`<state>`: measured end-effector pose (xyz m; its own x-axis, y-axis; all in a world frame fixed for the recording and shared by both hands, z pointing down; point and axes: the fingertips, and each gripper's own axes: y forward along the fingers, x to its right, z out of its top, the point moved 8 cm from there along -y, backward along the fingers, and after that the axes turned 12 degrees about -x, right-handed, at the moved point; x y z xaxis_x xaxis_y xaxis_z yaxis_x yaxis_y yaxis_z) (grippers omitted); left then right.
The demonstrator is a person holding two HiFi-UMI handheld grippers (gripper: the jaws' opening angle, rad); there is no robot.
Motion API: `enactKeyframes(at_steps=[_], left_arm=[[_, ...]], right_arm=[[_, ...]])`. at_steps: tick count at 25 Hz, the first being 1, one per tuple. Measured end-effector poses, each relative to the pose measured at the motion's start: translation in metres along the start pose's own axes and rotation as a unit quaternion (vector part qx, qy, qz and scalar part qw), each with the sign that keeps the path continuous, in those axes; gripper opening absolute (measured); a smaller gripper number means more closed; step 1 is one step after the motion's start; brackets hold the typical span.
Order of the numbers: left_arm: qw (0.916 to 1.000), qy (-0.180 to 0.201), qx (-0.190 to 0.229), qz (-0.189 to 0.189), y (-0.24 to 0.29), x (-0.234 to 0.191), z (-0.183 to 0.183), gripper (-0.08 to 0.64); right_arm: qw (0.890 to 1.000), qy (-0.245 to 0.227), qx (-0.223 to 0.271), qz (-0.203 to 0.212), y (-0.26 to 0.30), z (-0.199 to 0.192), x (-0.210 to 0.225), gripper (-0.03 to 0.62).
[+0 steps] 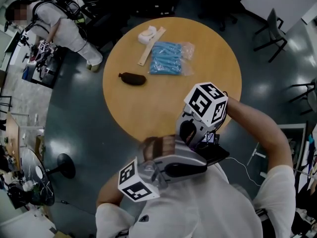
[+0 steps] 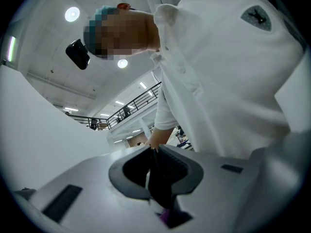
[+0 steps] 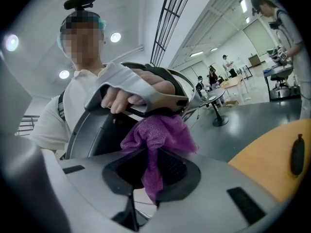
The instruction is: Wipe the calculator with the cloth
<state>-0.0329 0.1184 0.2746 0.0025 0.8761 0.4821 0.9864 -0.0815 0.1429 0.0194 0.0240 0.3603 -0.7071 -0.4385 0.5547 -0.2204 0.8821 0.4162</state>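
Table (image 1: 163, 108): round, smooth wood-tone top; matte finish. On its far side lie a clear crinkled plastic bag (image 1: 171, 57) filled with light-blue pieces; a pale flat wooden strip (image 1: 151, 46); a white curved object (image 1: 147, 34) just beside the strip's far end; a dark oblong soft-looking pouch (image 1: 132, 79), apart from the rest.

Calculator (image 1: 216, 153): thin dark flat slab; off the table, held in the air at its near edge, close to the person's chest.

Left gripper (image 2: 154, 171): jaws nearly together, clamped on the calculator's edge; in the left gripper view the calculator shows edge-on as a narrow dark blade between the ribbed pads.

Cloth (image 3: 158, 135): purple, fuzzy microfibre weave, bunched into a loose wad with a tail hanging below the jaws.

Right gripper (image 3: 153, 171): jaws narrowed, pinching the cloth at its waist; the wad stands out past the tips and lies against the underside of the flat piece in front of the left gripper; firm contact is likely but cannot be confirmed.
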Motion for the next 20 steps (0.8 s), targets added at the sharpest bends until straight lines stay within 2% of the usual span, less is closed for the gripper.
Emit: enactKeyframes(at_steps=[6,10,13,15,17,20], left_arm=[[0.9999,-0.009,0.006,0.004,0.002,0.002,-0.001,0.051],[0.9994,-0.030,0.013,0.012,-0.002,-0.002,-0.004,0.051],[0.9987,-0.043,0.014,0.021,-0.006,-0.005,-0.007,0.050],[0.9979,-0.056,0.016,0.029,-0.008,-0.008,-0.011,0.051],[0.9961,-0.077,0.019,0.038,-0.011,-0.010,-0.018,0.051],[0.9906,-0.123,0.029,0.051,-0.015,-0.016,-0.031,0.051]], right_arm=[[1.000,0.015,-0.018,0.009,0.014,-0.009,0.012,0.067],[0.999,0.035,-0.034,0.011,0.028,-0.024,0.029,0.067],[0.998,0.049,-0.023,-0.006,0.031,-0.037,0.044,0.067],[0.997,0.057,0.011,-0.042,0.022,-0.046,0.056,0.067],[0.991,0.065,0.059,-0.096,0.005,-0.056,0.066,0.067],[0.968,0.080,0.122,-0.205,-0.027,-0.076,0.071,0.067]])
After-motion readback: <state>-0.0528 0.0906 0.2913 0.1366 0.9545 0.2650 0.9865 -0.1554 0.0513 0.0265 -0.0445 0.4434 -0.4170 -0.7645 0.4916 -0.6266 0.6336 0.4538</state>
